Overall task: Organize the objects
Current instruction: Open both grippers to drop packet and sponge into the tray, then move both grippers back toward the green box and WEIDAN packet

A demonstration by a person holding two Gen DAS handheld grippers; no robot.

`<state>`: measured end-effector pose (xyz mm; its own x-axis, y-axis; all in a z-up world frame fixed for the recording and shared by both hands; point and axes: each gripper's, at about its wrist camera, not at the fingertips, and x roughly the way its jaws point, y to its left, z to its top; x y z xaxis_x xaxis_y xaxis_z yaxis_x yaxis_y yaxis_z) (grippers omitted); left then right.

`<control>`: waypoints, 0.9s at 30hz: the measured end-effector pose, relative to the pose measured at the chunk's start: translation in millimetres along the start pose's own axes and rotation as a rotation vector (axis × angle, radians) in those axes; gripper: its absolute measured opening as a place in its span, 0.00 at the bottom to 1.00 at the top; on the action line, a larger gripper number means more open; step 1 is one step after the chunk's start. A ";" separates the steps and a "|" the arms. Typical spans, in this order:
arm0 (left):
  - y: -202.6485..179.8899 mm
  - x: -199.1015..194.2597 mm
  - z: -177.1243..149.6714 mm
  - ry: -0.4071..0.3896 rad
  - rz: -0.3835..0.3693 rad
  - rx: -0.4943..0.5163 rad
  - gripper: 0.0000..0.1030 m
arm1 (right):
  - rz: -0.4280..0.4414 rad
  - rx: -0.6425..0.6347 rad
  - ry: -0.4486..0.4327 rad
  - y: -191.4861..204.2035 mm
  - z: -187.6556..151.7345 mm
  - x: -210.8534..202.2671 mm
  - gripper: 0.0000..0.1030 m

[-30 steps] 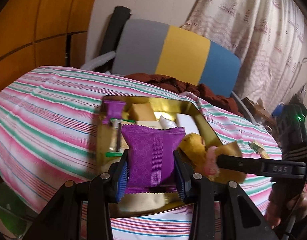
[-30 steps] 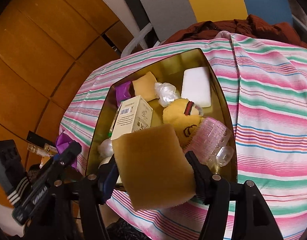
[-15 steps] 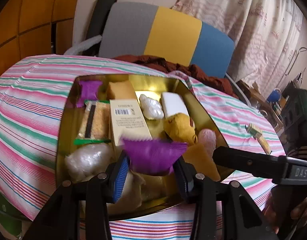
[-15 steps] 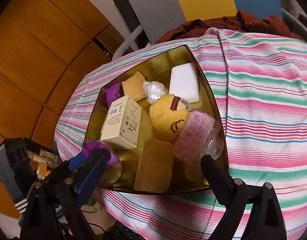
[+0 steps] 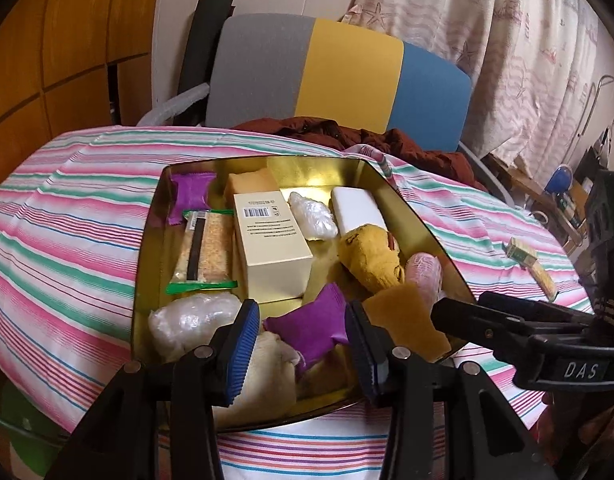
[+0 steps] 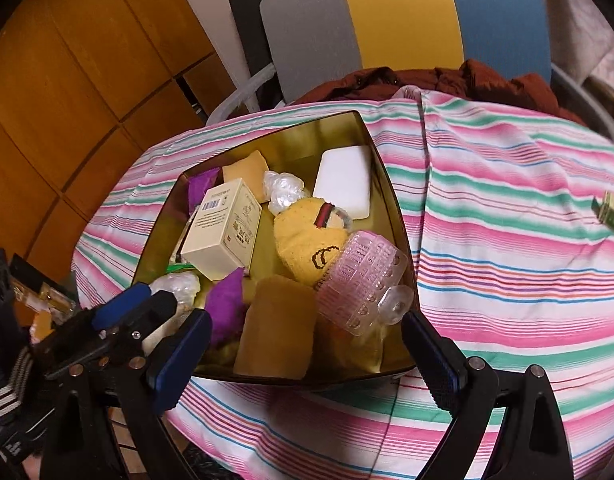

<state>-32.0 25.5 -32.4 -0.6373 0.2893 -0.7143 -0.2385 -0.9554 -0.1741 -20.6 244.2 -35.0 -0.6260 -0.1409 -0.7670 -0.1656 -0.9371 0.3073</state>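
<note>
A gold tin (image 5: 151,264) (image 6: 307,140) on the striped tablecloth holds several items. A purple packet (image 5: 307,328) (image 6: 223,308) lies tilted in the tin's near end, just beyond my left gripper (image 5: 303,356), which is open with its blue pads either side of the packet and not pinching it. Beside the packet, a tan sponge (image 5: 403,320) (image 6: 275,328) leans on the tin's near wall. My right gripper (image 6: 305,318) hovers wide open over that near wall, holding nothing. Seen from the right wrist, the left gripper (image 6: 139,304) sits at the tin's near left corner.
Also in the tin are a cream box (image 5: 271,244), a yellow plush (image 5: 371,256), a pink ribbed bottle (image 6: 363,280), a white bar (image 5: 357,208), a snack bar (image 5: 203,248) and clear bags. A small green box (image 5: 523,254) lies on the cloth to the right. A chair with a maroon jacket (image 5: 387,144) stands behind.
My left gripper carried the purple packet down to the tin and let it go. My right gripper opened and dropped the tan sponge into the tin's near end, then opened wider.
</note>
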 end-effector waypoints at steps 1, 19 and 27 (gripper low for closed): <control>-0.7 -1.5 0.2 -0.003 0.008 0.003 0.43 | -0.008 -0.007 -0.004 1.0 -0.7 -0.4 0.93; -17.6 -20.8 1.3 -0.068 0.101 0.091 0.43 | -0.121 -0.063 -0.073 2.0 -6.2 -18.2 0.96; -33.7 -24.2 3.7 -0.080 0.088 0.150 0.43 | -0.149 -0.032 -0.096 -14.1 -3.7 -31.7 0.96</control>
<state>-11.3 50.9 -6.8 -0.7153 0.2140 -0.6653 -0.2817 -0.9595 -0.0058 4.4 260.7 -17.2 -0.6668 0.0298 -0.7446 -0.2384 -0.9552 0.1752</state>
